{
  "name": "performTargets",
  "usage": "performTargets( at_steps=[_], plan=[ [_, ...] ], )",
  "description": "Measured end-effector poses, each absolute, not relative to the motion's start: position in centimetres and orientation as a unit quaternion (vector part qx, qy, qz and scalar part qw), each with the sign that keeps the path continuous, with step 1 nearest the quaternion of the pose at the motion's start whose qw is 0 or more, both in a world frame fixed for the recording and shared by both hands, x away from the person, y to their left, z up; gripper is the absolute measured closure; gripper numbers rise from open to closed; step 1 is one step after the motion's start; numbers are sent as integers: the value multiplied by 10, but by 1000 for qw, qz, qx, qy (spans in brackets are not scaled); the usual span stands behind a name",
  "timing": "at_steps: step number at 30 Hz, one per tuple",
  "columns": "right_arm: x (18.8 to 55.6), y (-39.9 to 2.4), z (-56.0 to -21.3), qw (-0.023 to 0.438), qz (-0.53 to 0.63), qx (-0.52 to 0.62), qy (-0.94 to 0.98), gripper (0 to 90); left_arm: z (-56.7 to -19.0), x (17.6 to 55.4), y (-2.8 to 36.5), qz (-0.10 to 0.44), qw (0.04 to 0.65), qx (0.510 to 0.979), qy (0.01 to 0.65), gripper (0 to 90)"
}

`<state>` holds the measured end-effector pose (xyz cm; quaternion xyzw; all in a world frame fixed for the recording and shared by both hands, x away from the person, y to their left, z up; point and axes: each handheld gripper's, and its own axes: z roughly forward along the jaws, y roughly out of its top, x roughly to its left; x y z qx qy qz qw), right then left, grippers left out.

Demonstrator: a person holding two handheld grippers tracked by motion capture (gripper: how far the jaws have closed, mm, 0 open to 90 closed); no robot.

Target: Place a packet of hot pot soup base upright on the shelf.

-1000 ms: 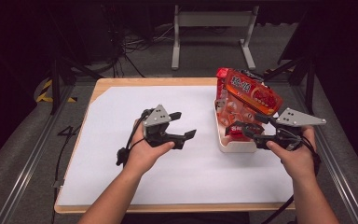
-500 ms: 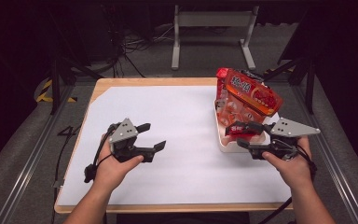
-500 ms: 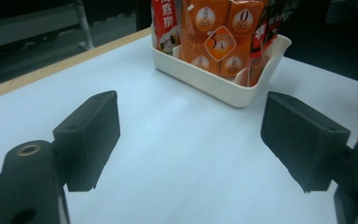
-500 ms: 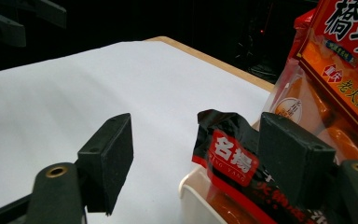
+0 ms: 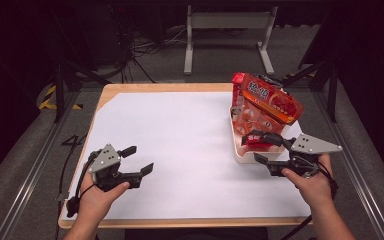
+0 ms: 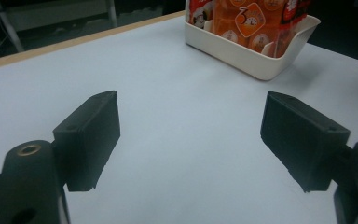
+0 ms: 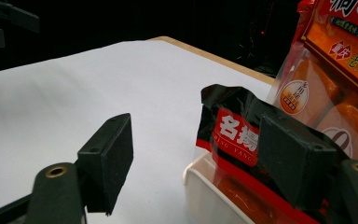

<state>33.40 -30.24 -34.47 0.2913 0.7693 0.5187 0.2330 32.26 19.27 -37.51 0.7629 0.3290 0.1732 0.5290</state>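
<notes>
The right hand-held gripper (image 5: 259, 148) is spread at the near end of the white rectangular plastic tray (image 5: 245, 155), jaws flanking a black-and-red foil snack packet (image 7: 233, 128) standing in it. The left hand-held gripper (image 5: 139, 160) is spread above the white-covered worktop (image 5: 180, 135), well apart.

Shallow white plastic tray (image 5: 240, 150) at the table's right side, holding upright glossy orange-red snack packets (image 5: 267, 102); a smaller red-and-black packet (image 7: 235, 133) stands at its near end.
</notes>
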Motion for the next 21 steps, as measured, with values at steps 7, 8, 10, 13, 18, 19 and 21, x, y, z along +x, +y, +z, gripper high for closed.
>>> performTargets(
  at_steps=[7,8,10,13,18,19,21],
  plan=[
    [337,-302,-347,227,518,292,771,276,-371,324,202,175,541,752,333,208],
    [337,-302,-347,227,517,293,772,276,-371,324,202,177,541,752,333,208],
    [337,-302,-348,228,516,294,772,276,-371,324,203,177,542,750,335,207],
    [337,-303,-347,230,515,295,771,276,-372,324,205,176,542,750,336,207],
    [337,-304,-346,233,517,295,769,276,-371,325,205,179,545,746,337,207],
    [337,-304,-346,233,519,295,768,276,-371,325,206,179,545,746,337,207],
    [336,-304,-345,232,518,296,768,297,-371,324,206,181,544,747,337,207]
  ],
)
